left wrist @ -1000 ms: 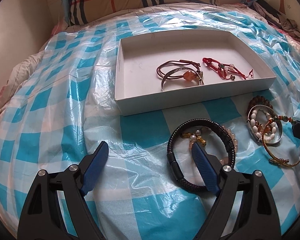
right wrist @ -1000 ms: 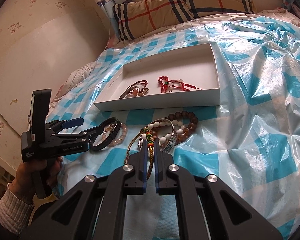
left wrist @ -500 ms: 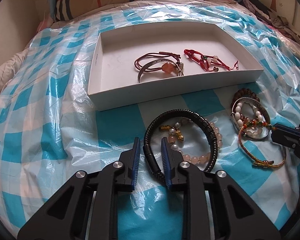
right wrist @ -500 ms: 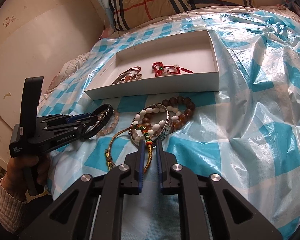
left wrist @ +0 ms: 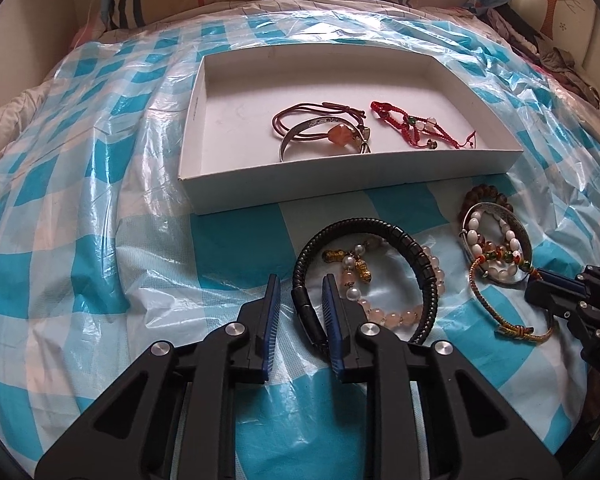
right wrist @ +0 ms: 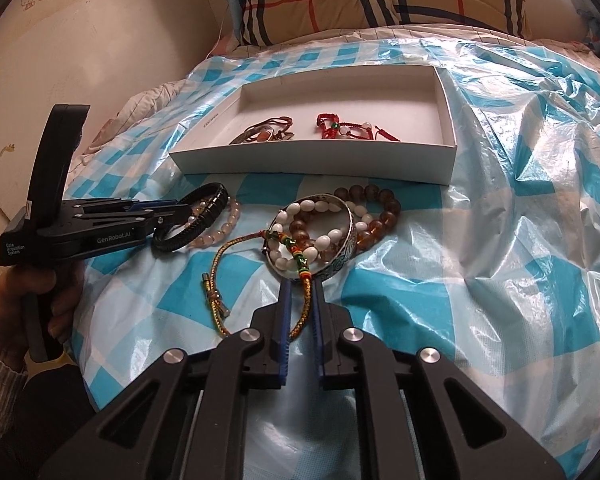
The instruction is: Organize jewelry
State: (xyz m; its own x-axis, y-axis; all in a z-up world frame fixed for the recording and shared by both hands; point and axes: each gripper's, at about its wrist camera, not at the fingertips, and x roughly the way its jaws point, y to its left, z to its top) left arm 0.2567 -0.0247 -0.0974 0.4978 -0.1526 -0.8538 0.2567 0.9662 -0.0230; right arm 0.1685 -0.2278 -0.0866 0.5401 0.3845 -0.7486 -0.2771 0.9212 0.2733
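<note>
Now: left gripper [left wrist: 300, 312] narrow around black braided bracelet [left wrist: 416, 248]; right gripper [right wrist: 300, 300] narrow around gold cord bracelet [right wrist: 220, 256]. Risk: snagging pink bead bracelet [left wrist: 384, 314] at 3 o'clock, dragging it along.

Bed cover [left wrist: 80, 208]: blue-and-white checked plastic sheet, crinkled.
Pillow [right wrist: 380, 0]: tan plaid, at the head.
Wall [right wrist: 100, 40]: cream, left side.

The sheet [left wrist: 100, 208] has blue and white squares. The box [left wrist: 300, 184] is white. One bracelet [left wrist: 420, 128] is red.
</note>
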